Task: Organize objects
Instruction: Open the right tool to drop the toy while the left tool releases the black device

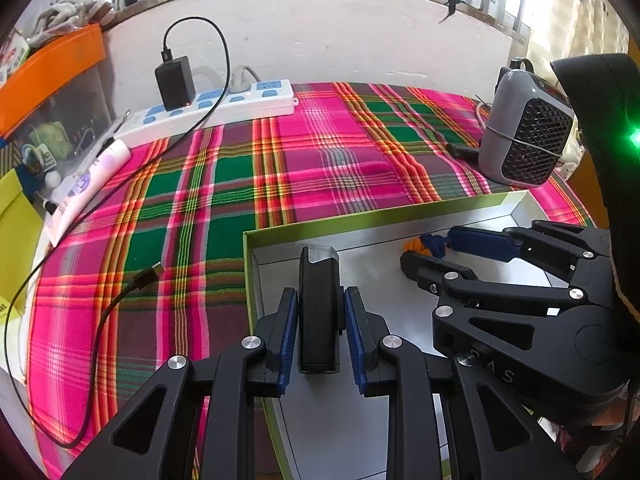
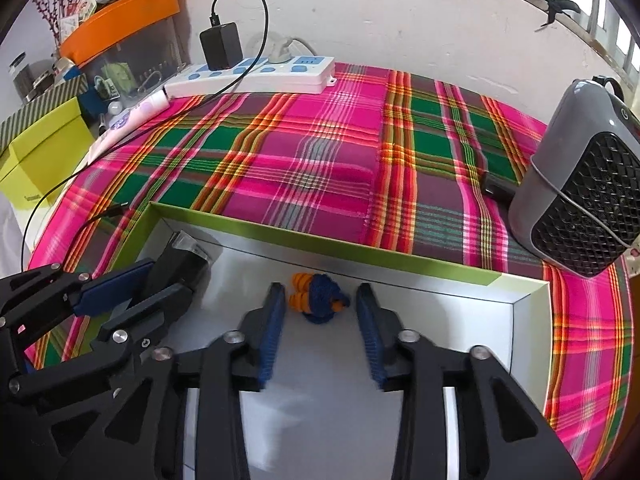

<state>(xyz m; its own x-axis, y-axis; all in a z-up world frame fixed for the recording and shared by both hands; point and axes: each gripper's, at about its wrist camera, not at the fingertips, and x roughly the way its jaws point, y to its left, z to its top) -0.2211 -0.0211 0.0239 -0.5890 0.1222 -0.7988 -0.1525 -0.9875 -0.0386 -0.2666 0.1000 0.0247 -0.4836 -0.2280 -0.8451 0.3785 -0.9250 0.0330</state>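
Observation:
A shallow green-rimmed box with a grey floor lies on the plaid cloth. My left gripper is shut on a black device with a clear cap, held over the box's left part. My right gripper is open inside the box. A small bundle of orange earplugs with blue cord lies on the box floor between its fingertips, not gripped.
A grey fan heater stands at the right on the cloth. A white power strip with a black charger and a loose cable lies at the back left. A yellow-green box and clutter stand far left.

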